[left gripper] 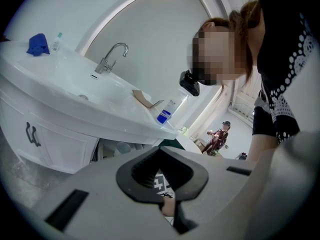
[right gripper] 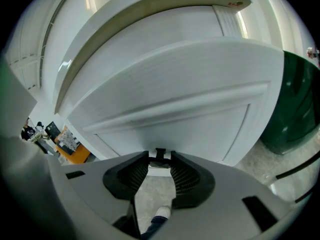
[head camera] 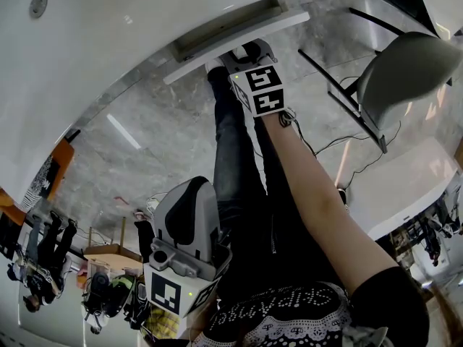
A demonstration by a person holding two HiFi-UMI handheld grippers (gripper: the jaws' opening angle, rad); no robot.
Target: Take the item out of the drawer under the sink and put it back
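**Right claw on the drawer handle, item not in sight**

The right gripper [right gripper: 160,160] is stretched out to the white drawer [right gripper: 190,99] under the sink [left gripper: 60,84]. Its jaws stand narrow and are closed on the small dark handle [right gripper: 160,153], which sits at the edge of the drawer front. Along the opposite edge of the front there is a shadowed gap, so I judge that the drawer stands a little out of the cabinet.

The left gripper [left gripper: 159,151] is held low, close to the person's body and well apart from the drawer. Its jaws are together at the tips and nothing is between them.

The item itself shows in no view. Neither claw carries it, and the inside of the drawer is hidden behind the front.

About the progress I can only judge. The drawer is in hand, but the pictures do not tell whether this is the opening pull or the last push. If it is the opening, almost all is left: pull the drawer further, take the item out, put it back, close.
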